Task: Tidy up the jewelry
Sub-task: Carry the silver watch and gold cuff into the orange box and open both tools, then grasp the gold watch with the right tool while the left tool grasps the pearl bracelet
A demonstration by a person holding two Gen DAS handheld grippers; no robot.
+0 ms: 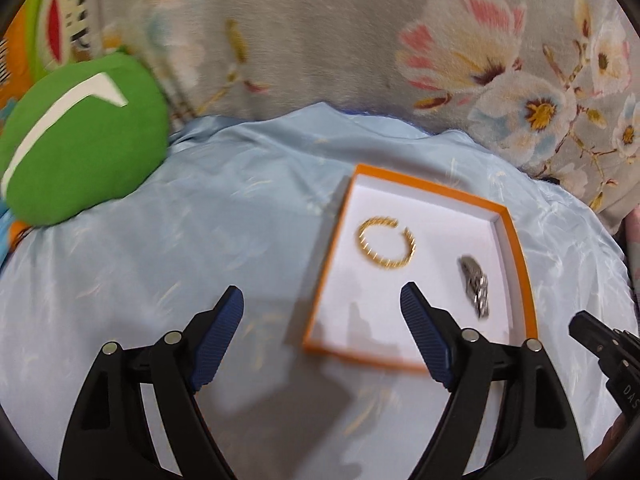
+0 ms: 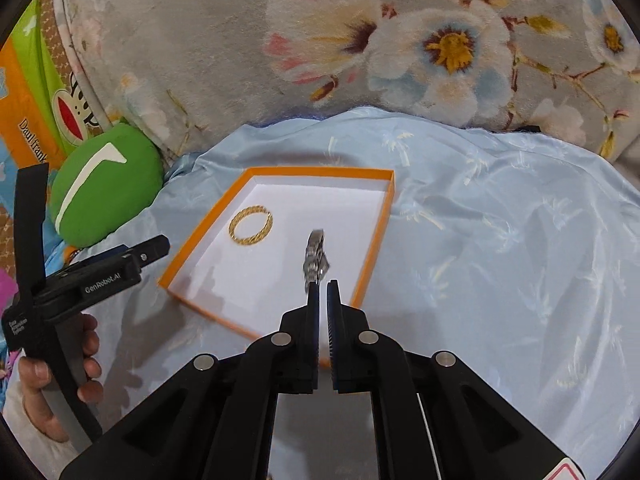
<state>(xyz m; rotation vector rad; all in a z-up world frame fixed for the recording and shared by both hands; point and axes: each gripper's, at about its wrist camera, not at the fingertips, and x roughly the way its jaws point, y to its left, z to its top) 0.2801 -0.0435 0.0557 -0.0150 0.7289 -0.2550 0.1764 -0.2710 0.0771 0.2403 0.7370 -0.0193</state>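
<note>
left wrist: left gripper [image 1: 322, 300] gapes wide over the box [image 1: 516, 236] edge, gripping nothing. inside lie a gold bangle [image 1: 386, 247], gap facing away, and a silver chain [image 1: 475, 287], lengthwise near-to-far.

right wrist: right gripper [image 2: 323, 286] nearly closed, chain [image 2: 315, 258] at its fingertips; grip unclear.

A pale blue satin sheet [image 2: 500, 240] with a faint palm-tree print covers the surface, creased and shiny; what lies under it cannot be told. Directly on it sits a shallow orange-rimmed box [image 2: 376, 236] with a white floor, set askew. At the sheet's left edge rests a green cushion [image 2: 112, 196] bearing a white stripe. Behind, a grey floral plush blanket [image 2: 224, 40] rises.
</note>
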